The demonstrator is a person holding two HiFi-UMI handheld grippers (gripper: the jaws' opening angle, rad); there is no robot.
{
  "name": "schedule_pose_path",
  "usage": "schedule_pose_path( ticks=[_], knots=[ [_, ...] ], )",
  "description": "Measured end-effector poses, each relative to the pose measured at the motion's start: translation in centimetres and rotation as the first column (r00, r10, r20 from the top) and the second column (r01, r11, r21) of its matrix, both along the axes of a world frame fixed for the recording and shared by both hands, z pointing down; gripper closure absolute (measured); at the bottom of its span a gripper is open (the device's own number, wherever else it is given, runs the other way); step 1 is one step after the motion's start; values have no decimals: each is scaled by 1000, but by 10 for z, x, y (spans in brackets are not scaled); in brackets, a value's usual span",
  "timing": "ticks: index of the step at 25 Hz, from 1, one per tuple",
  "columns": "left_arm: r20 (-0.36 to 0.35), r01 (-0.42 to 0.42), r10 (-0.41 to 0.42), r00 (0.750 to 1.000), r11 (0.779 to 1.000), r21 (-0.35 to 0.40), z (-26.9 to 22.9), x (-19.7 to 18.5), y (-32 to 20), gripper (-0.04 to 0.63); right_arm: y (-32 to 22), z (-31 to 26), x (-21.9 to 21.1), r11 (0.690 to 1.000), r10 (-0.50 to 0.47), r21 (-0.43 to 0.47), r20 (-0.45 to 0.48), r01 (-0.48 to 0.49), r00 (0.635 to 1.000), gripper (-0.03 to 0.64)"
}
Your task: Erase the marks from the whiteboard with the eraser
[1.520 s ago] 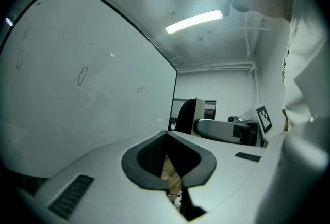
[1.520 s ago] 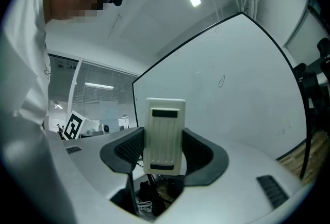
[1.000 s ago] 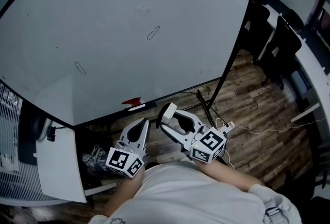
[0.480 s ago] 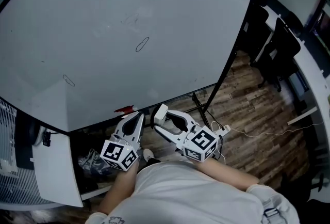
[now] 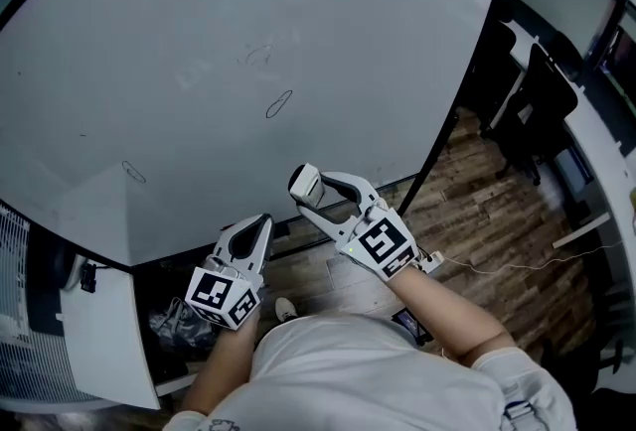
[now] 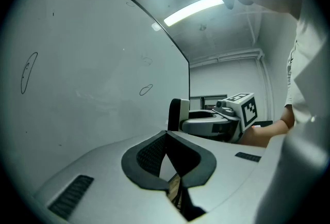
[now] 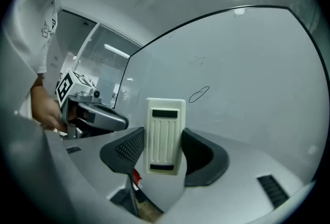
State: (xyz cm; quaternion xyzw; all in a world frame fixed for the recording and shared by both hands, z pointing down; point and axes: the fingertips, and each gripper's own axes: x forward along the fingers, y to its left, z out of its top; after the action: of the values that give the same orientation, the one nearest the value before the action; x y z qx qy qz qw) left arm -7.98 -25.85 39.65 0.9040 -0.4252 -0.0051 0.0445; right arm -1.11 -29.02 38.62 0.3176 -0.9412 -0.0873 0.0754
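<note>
Approach step: your right hand-held gripper (image 5: 310, 193) grips the eraser (image 7: 165, 135); left hand-held gripper (image 5: 260, 223) clenched, empty. Next, press it onto the whiteboard's (image 5: 328, 12) middle oval mark (image 5: 279, 103).

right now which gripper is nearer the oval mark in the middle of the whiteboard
Right. The right gripper, holding the eraser, sits just below the oval mark; the left gripper is lower and further left.

Whiteboard (image 5: 248, 42) smooth, glossy, reflects ceiling light. Eraser (image 7: 165, 125) cream plastic, ribbed, matt. Right gripper (image 7: 165, 156) and left gripper (image 6: 167, 161): matt grey plastic shells, black dimpled rubbery-looking pads (image 7: 126, 152). Floor (image 5: 477, 181) wood planks. Shirt (image 5: 378, 369) white cloth.
</note>
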Motion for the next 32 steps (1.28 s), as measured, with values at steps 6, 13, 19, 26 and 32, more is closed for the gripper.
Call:
schedule_pose_path(
  ticks=[6,13,19,26,32],
  knots=[
    [-11,31,-31,999,999,21,-6,-13,-11,589,-48,-55,8,986,61,164,-132,-39,989,377],
    [4,18,-18,1000,1000,20,-9,-9,-14,589,-81,-129,20,930,146,362,-227,-55,963,377],
    [10,21,-21,1000,1000,15,-10,-8,-19,589,-90,-183,15,862,187,506,-265,-28,946,379],
    [2,48,-48,999,999,15,-11,-14,-19,588,-90,-177,-1,821,202,571,-284,-4,937,380],
    [-2,75,-75,997,997,1,-6,-24,-19,589,-86,-148,-20,823,166,566,-307,39,937,380]
  ],
)
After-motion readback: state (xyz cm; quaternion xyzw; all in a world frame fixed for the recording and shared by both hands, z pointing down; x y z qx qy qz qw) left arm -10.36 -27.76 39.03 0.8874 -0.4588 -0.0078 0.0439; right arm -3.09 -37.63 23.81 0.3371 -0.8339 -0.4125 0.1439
